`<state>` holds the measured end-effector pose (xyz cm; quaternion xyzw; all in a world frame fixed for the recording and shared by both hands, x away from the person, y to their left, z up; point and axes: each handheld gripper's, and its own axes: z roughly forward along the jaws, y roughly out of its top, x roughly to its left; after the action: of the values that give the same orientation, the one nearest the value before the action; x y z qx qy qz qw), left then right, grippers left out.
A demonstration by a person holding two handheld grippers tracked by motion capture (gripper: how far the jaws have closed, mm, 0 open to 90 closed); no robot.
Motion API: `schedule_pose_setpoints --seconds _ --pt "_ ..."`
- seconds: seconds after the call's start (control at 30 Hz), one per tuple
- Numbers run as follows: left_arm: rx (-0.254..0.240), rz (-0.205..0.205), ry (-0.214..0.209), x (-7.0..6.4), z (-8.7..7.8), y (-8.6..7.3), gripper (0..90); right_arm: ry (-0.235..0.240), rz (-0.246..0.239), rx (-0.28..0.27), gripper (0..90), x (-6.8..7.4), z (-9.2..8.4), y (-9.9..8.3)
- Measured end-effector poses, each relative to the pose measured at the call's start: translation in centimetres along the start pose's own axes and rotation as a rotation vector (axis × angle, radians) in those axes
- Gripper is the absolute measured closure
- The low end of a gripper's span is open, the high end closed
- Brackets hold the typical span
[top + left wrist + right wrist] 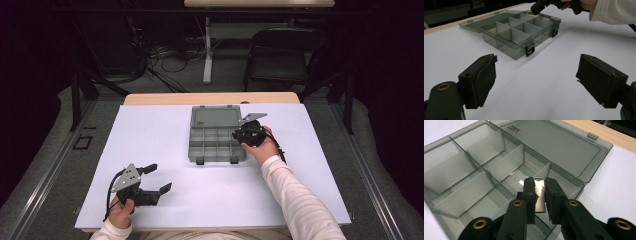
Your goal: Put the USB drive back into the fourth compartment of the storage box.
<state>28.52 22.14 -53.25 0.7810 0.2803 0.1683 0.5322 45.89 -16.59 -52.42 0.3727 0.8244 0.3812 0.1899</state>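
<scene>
Right gripper [540, 195] clamping on thin clear plastic divider plate [539, 195], pinching both flat faces near upper edge, plate standing upright in slot at right rear of smoky grey translucent plastic compartment box [217, 150]. Box lying mid-table on white table sheet [150, 130], lid [216, 117] folded open behind. Left gripper [536, 82] resting near front-left, jaws standing wide, holding nothing. Judgement: plate being light, stiff, slick, likely brittle; gripping flat faces, lifting straight, avoiding twist.
</scene>
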Motion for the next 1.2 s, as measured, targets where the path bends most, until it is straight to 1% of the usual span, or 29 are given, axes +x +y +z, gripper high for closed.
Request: schedule_pose_setpoints --seconds 0.1,0.27,0.43,0.9,0.93,0.97,1.0,1.2 --pt "0.001 0.001 0.001 0.01 0.02 0.0 15.7 -0.007 -0.004 0.004 79.4 0.01 0.19 -0.04" --pt "0.0 -0.002 0.001 0.02 0.01 -0.01 15.7 -0.012 0.004 0.011 79.3 -0.02 0.35 -0.1" --pt "0.0 -0.002 0.001 0.02 0.01 -0.01 15.7 -0.02 -0.002 0.012 79.3 -0.07 0.5 -0.17" --pt "0.001 -0.004 0.001 0.05 0.03 -0.02 15.7 -0.024 0.002 0.016 79.3 -0.14 0.52 -0.24" --pt "-0.002 -0.004 -0.004 0.07 0.04 -0.03 15.7 -0.024 0.002 0.017 79.3 -0.16 0.51 -0.25" --pt "0.001 -0.004 0.002 0.05 0.03 -0.02 15.7 -0.024 0.002 0.017 79.3 -0.16 0.51 -0.25" --pt "-0.001 -0.005 -0.004 0.08 0.04 -0.03 15.7 -0.024 0.002 0.018 79.3 -0.16 0.51 -0.26" --pt "-0.002 -0.004 -0.004 0.08 0.04 -0.03 15.7 -0.025 0.003 0.017 79.4 -0.14 0.53 -0.25"
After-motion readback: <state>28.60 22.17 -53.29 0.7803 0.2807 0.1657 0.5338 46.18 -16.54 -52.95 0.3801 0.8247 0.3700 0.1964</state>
